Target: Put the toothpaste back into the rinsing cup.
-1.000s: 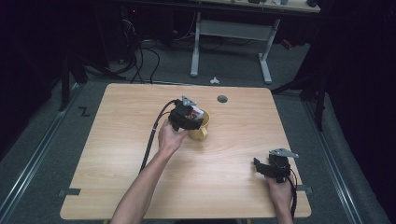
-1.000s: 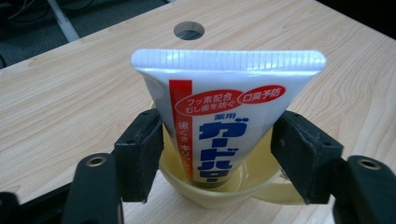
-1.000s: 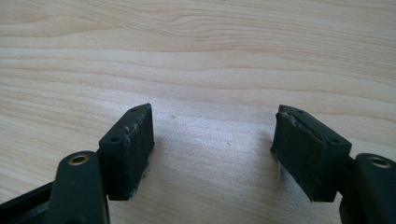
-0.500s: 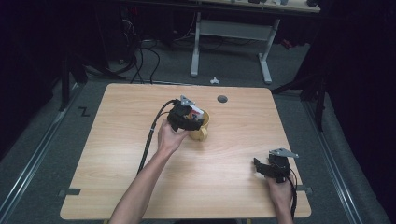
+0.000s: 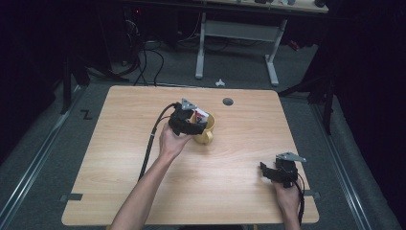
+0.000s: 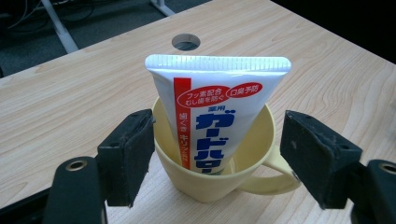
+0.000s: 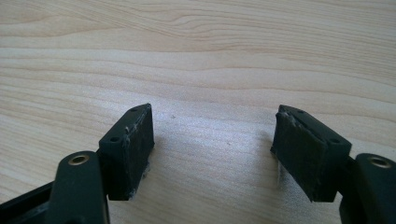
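A yellow mug (image 6: pixel 210 186) stands upright on the wooden table with a white toothpaste tube (image 6: pixel 217 102) standing in it, crimped end up and leaning on the rim. My left gripper (image 6: pixel 217 154) is open. Its jaws have just been opening and now flank the mug without touching tube or mug. From above, the left gripper (image 5: pixel 194 120) sits just left of the mug (image 5: pixel 206 136), with the tube (image 5: pixel 200 114) poking out. My right gripper (image 5: pixel 265 171) rests low at the table's front right. It is open and has nothing between its jaws (image 7: pixel 212 144).
A round cable hole (image 5: pixel 228 101) lies in the table (image 5: pixel 239 201) behind the mug. The left gripper's cable (image 5: pixel 151 143) trails across the table toward the front. Desk legs and cables stand on the floor beyond the far edge.
The left gripper has eased slightly back to the left from the mug, and the tube stands free in it. The right gripper has not moved.
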Action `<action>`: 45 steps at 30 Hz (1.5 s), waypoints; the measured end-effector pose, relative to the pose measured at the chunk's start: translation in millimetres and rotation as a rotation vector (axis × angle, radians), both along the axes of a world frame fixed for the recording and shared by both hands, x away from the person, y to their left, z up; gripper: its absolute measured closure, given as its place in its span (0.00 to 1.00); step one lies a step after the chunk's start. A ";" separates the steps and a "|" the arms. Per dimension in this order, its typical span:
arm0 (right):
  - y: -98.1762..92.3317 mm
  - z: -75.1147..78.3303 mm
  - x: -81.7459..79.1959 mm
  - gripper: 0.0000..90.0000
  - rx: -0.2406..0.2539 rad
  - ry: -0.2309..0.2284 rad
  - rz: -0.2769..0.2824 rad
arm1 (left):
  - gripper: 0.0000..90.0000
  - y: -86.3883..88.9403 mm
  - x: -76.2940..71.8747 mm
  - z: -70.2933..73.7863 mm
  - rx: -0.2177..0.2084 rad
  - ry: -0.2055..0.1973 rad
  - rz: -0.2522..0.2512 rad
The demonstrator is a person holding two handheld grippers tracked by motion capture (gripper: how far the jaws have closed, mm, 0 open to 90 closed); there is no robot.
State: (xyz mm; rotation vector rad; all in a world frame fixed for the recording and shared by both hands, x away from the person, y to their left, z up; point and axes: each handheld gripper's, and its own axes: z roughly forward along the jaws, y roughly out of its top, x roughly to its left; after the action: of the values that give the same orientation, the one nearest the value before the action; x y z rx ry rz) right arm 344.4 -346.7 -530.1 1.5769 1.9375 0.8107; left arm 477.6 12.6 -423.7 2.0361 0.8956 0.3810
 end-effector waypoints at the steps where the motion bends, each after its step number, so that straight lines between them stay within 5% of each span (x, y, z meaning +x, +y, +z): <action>1: 0.0 0.0 0.0 0.32 0.000 0.000 0.000 | 0.30 0.0 0.0 0.0 0.000 0.000 0.000; 18: -0.2 -0.1 0.1 0.32 0.005 -0.001 -0.001 | 0.32 17.8 -9.5 7.9 0.004 -0.024 0.007; 45: -0.2 -0.1 0.3 0.32 0.000 -0.004 -0.005 | 0.33 46.2 -17.4 14.1 -0.047 -0.031 0.035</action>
State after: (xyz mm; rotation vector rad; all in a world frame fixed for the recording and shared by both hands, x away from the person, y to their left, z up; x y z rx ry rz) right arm 344.7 -346.9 -530.2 1.5786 1.9302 0.8106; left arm 460.2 58.8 -409.5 1.9688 0.9144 0.4064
